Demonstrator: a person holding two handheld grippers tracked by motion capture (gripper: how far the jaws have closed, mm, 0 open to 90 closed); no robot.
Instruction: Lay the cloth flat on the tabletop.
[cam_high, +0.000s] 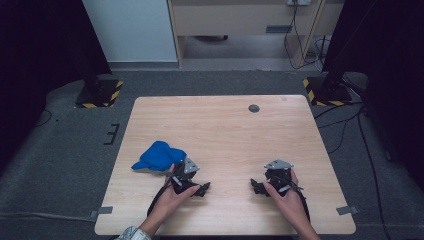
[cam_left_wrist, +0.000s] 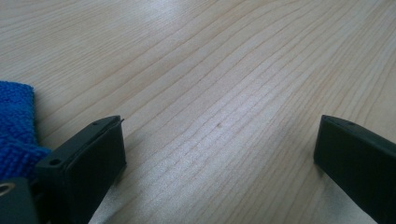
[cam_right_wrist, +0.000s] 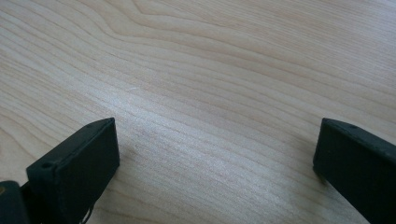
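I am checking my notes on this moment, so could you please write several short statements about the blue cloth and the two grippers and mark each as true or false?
1. The blue cloth lies bunched up on the wooden table. True.
2. The left gripper is clamped on the cloth. False: its jaws stand wide apart with bare wood between them, and the cloth lies beside one jaw.
3. The right gripper is open and holds nothing. True.
4. The cloth lies nearer the right gripper than the left. False: it lies next to the left gripper, on the table's left half.
5. A small dark round spot shows near the table's far edge. True.
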